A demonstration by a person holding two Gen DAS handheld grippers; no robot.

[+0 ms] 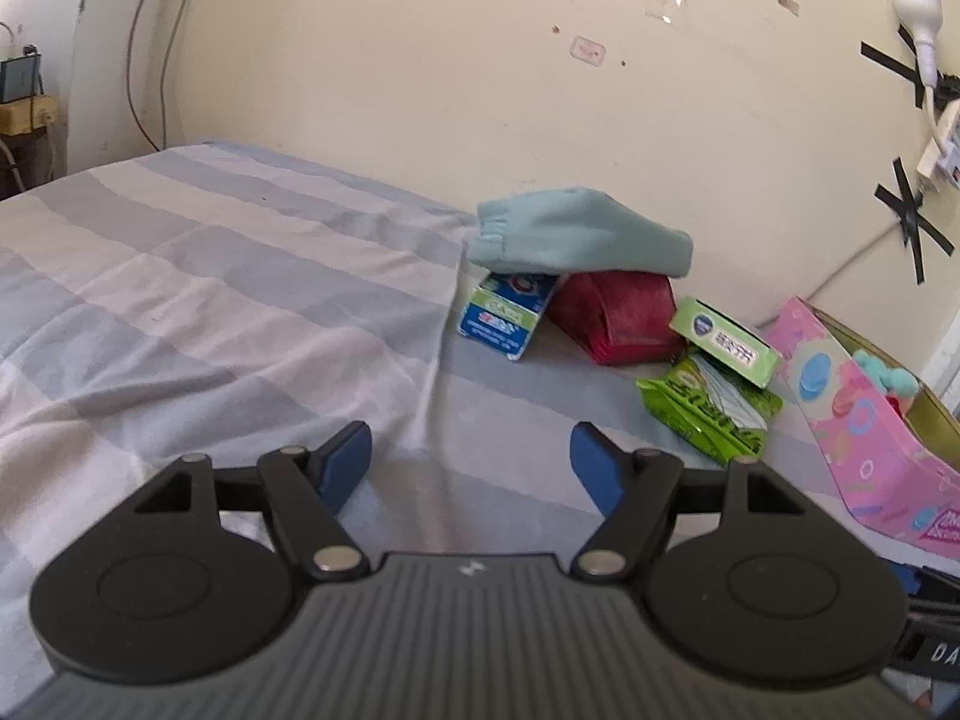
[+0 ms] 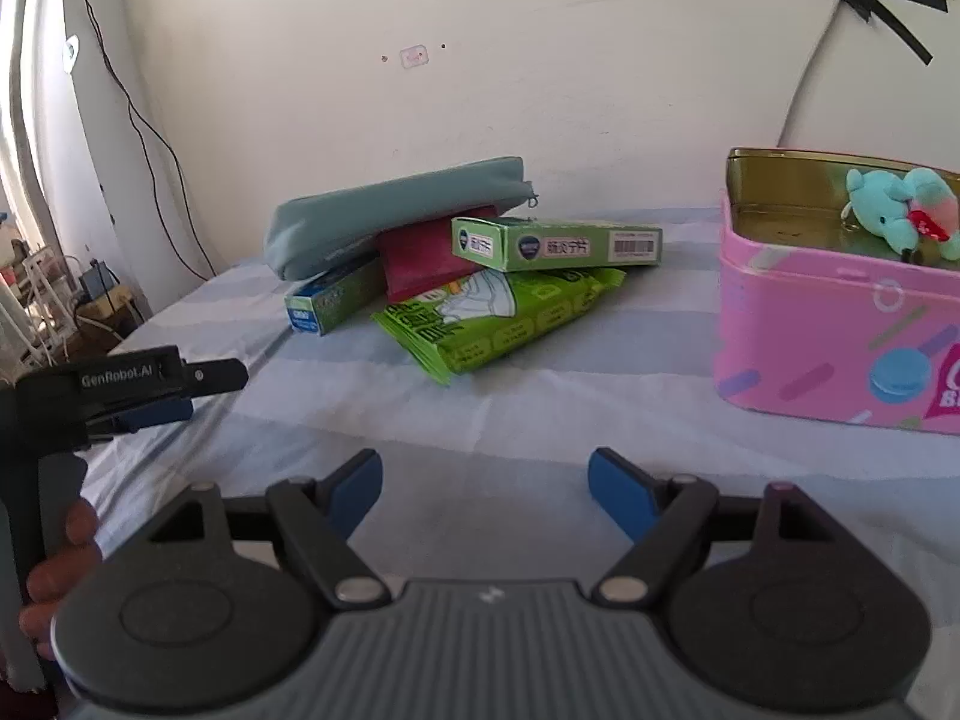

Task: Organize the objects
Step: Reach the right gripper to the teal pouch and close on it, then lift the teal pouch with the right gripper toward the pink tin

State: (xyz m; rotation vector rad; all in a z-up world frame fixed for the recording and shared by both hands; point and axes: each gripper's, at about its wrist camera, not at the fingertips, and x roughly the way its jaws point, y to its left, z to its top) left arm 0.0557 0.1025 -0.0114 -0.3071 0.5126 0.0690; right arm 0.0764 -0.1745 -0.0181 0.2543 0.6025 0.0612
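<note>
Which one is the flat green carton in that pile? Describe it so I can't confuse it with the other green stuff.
Start at the pink tin on the striped bedsheet, then look left to the pile by the wall. The flat green carton lies across the crinkly green packet, its left end against the red pouch. Only it has a barcode on its side; the other carton is blue-ended, under the teal pouch.
</note>
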